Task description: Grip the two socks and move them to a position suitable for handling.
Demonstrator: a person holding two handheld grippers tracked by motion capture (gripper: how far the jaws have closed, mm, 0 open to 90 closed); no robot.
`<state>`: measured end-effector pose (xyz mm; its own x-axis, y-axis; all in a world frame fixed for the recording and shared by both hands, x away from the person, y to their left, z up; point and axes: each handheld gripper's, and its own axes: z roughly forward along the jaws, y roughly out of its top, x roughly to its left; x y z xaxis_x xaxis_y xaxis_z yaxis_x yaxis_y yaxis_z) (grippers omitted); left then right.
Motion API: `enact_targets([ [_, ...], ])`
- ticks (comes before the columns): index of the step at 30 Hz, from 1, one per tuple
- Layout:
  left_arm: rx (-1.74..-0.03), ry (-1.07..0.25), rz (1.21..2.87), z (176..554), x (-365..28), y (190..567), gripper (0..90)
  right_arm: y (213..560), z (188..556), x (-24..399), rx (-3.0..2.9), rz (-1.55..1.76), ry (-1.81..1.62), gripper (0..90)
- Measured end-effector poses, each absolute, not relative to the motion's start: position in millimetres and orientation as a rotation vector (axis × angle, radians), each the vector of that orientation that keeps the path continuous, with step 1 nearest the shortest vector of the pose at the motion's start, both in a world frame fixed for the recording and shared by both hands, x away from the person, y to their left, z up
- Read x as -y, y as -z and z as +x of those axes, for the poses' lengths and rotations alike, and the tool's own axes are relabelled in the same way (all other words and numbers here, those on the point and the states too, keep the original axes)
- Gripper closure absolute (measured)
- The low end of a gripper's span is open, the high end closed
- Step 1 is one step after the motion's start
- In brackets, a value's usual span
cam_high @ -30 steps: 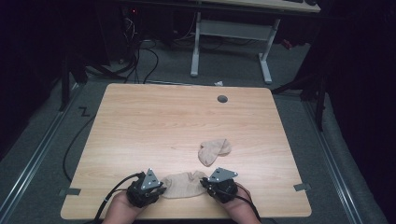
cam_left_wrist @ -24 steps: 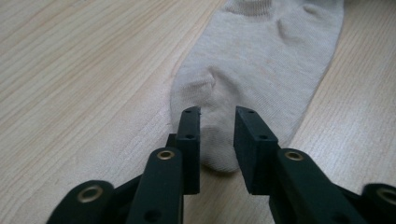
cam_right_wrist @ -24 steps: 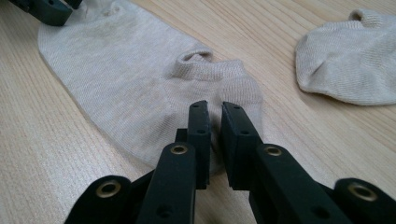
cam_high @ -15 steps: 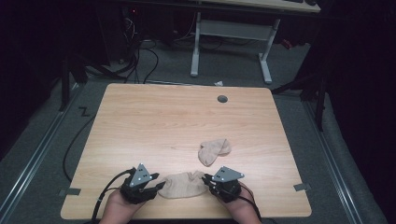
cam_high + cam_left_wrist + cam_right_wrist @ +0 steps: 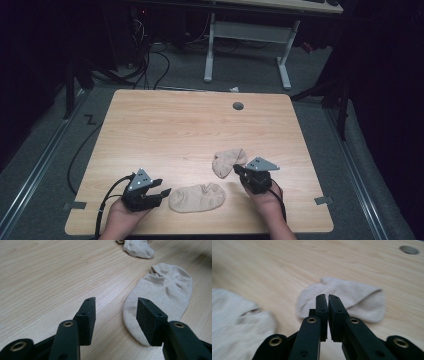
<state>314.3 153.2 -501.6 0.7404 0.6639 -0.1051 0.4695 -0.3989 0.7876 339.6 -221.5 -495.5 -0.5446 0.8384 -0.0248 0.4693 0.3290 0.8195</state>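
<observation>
Dark floor, cables and a white desk frame surround the pale wooden counter [image 5: 200, 130]; from the high view, two beige ankle socks lie on its near half, the flat sock [image 5: 196, 197] between the hands and the crumpled sock [image 5: 227, 161] just beyond it; the left gripper [image 5: 162, 192] sits at the flat sock's left end, the right gripper [image 5: 237, 170] reaches toward the crumpled sock's near edge.

From the left gripper view, the left gripper [image 5: 116, 315] has just been opening; its jaws stand apart with nothing between the pads, the right pad over the flat sock's [image 5: 165, 290] edge; the crumpled sock [image 5: 137, 247] lies farther off.

From the right gripper view, the right gripper [image 5: 328, 301] has just been closing; its jaws meet with nothing pinched, poised in front of the crumpled sock [image 5: 362, 300]; the flat sock [image 5: 234, 320] blurs at the left.

Judging by this, the flat sock is laid out and released; fetching its mate comes next, which calls for opening the right gripper, pinching the crumpled sock's edge and drawing it beside or onto the flat one.
</observation>
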Motion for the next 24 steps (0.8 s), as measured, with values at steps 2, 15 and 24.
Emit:
enact_targets([
  [2, -0.857, -0.286, 2.073, 314.9, -153.0, 502.3, 50.1, 494.6, 347.8, 227.9, -2.125, 1.183, -1.089, 88.9],
  [15, -0.834, -0.294, 2.101, 313.8, -148.7, 503.8, 50.1, 514.1, 403.2, 246.5, -2.123, 1.332, -0.923, 89.8],
  [24, -0.837, -0.295, 2.093, 315.1, -150.9, 502.9, 50.1, 525.5, 389.1, 237.1, -2.196, 1.258, -0.861, 89.7],
])
